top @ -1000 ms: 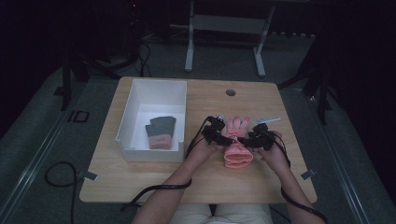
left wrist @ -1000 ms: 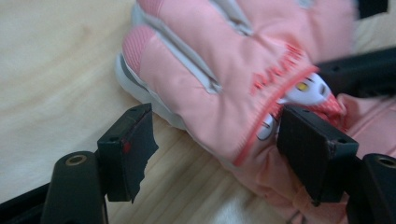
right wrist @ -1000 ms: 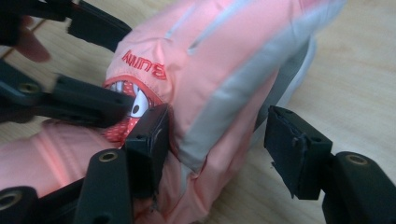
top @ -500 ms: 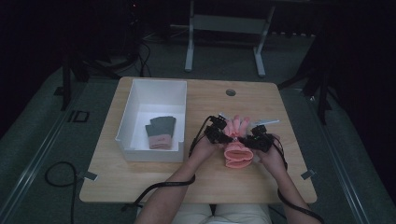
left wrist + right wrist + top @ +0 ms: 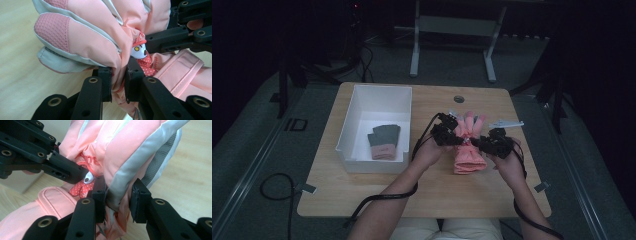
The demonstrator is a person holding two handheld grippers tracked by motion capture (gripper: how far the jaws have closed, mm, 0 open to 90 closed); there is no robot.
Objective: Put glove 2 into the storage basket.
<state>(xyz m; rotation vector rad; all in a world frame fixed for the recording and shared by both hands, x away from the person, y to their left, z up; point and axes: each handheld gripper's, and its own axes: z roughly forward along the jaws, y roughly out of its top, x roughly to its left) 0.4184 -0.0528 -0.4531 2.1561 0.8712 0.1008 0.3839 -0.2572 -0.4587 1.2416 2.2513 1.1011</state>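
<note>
1. While you hold the pink glove (image 5: 468,150) from both sides, your left gripper (image 5: 447,134) is clenched on a fold of fabric at its middle, the jaws pinching the cloth between them, as the left gripper view shows (image 5: 117,82).
2. Your right gripper (image 5: 493,145) is likewise clamped on the glove's opposite side, on the grey-trimmed edge (image 5: 117,200).
3. That glove sits right of the table's (image 5: 362,190) centre, fingers toward the far edge, cuff toward you; whether it rests fully on the wood or is partly lifted, you cannot tell from these views.
4. Risk, as a judgement: each grasp takes only a thin pinch of slick padded fabric. If you pull the two grippers apart or lift fast, one fold may slide out and the glove will swing from the other.
5. Risk: your two grippers stand very close, almost touching across the small cartoon patch (image 5: 140,51). A twist of either hand could knock jaw against jaw and loosen a grip.
6. Count: one pink glove in hand; one grey glove with a pink cuff (image 5: 383,141) lying in the white bin (image 5: 362,97) at the left side of the table.
7. Count: one white bin, one small pale object (image 5: 506,123) near the right edge, too small to identify, and one round grommet (image 5: 459,99) by the far edge.
</note>
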